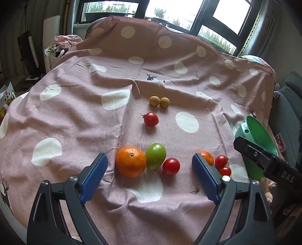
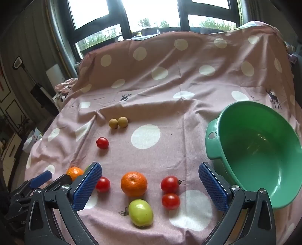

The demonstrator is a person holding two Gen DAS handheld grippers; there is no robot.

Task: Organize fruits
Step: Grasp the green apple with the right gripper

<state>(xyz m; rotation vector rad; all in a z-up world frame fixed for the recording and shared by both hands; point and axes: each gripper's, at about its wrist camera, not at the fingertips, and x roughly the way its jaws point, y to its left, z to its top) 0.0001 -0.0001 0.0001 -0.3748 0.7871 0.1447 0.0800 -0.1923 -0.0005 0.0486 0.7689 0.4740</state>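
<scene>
A pink cloth (image 2: 169,98) with white dots and small deer prints covers the table and rises over a hump at the back, below dark-framed windows (image 2: 151,13). A green plastic basin (image 2: 264,150) stands empty at the right edge of the cloth, tilted toward the fruit.

Left gripper (image 1: 150,167): jaws wide apart, holding nothing, hovering over a large orange (image 1: 130,161) that touches a green fruit (image 1: 155,155), with a red tomato (image 1: 171,166) just beside. Its right finger partly hides a second orange (image 1: 206,156).

Right gripper (image 2: 150,179): jaws fully spread, empty, above that second orange, another green fruit (image 2: 141,212) and two touching tomatoes (image 2: 170,192). Farther back lie one lone tomato (image 2: 102,143) and two small tan fruits (image 2: 118,122), touching each other.
</scene>
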